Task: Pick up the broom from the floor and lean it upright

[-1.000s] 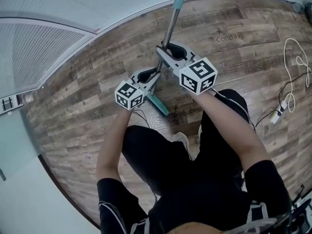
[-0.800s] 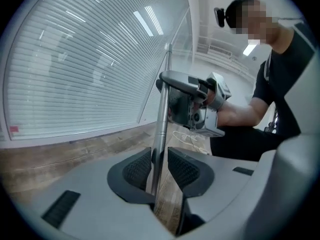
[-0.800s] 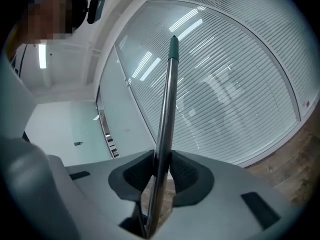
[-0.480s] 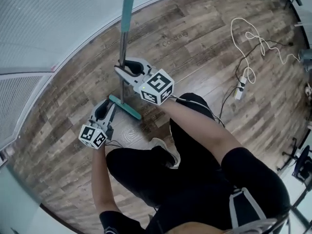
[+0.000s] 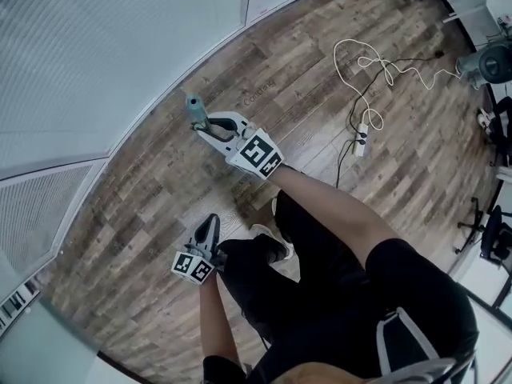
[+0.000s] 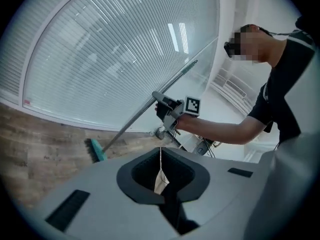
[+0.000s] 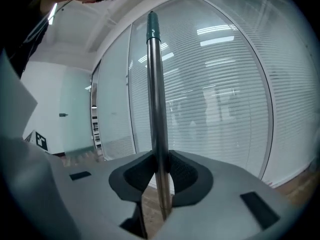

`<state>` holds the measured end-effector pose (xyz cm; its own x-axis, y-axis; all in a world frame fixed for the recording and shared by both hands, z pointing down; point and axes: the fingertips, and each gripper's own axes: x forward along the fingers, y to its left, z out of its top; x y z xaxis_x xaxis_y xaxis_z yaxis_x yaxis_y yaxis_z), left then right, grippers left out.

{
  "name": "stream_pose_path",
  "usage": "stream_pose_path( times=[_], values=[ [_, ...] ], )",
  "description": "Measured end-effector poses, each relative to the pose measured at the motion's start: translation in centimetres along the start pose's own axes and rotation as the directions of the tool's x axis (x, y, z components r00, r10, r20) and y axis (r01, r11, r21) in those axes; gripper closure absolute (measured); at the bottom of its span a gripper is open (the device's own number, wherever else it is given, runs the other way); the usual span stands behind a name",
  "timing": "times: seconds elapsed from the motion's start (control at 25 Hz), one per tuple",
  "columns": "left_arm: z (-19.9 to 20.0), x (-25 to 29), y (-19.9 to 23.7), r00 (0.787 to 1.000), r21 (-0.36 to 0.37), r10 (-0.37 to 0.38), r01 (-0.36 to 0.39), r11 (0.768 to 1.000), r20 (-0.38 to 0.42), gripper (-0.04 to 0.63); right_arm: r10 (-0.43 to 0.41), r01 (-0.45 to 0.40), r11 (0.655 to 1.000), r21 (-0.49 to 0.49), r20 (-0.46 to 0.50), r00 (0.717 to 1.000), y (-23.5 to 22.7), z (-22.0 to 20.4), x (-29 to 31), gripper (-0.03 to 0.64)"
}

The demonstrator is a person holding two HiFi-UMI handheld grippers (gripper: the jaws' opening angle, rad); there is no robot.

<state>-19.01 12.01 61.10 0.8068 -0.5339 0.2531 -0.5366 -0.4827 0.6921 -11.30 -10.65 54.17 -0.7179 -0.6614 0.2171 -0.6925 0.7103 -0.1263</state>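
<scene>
The broom has a metal pole (image 7: 159, 109) with a teal tip (image 7: 152, 26) and a teal head (image 6: 97, 150) that rests on the wooden floor by the glass wall. It stands steeply, so the head view shows little beyond its teal tip (image 5: 194, 106). My right gripper (image 7: 160, 176) is shut on the pole; its jaws have just been closing a little further on it. The head view shows it, the right gripper (image 5: 203, 126), just below the tip. My left gripper (image 5: 211, 219) is apart from the broom, near the person's knee, and the left gripper (image 6: 161, 184) is shut on nothing.
A glass wall with blinds (image 5: 120, 54) runs along the left. A white cable and power strip (image 5: 360, 138) lie on the floor at the right, with equipment (image 5: 480, 62) beyond. The person's legs and shoe (image 5: 268, 245) are beside the left gripper.
The left gripper has come off the broom and drawn back toward the person. The right gripper has lifted the pole, which now stands much steeper.
</scene>
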Motion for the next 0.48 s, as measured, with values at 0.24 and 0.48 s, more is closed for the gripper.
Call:
stream_pose_path(
  times=[0.24, 0.48],
  values=[
    [2.3, -2.3, -8.4, 0.999, -0.061, -0.011, 0.009, 0.998, -0.034, 0.571, -0.012, 0.013, 1.0, -0.005, 0.016, 1.0, -2.1, 11.2, -4.4, 0.526],
    [7.3, -4.1, -14.9, 0.999, -0.062, -0.037, 0.037, 0.997, -0.004, 0.571, -0.054, 0.055, 0.998, 0.024, -0.028, 0.998, -3.4, 17.0, -9.9, 0.526]
  ],
)
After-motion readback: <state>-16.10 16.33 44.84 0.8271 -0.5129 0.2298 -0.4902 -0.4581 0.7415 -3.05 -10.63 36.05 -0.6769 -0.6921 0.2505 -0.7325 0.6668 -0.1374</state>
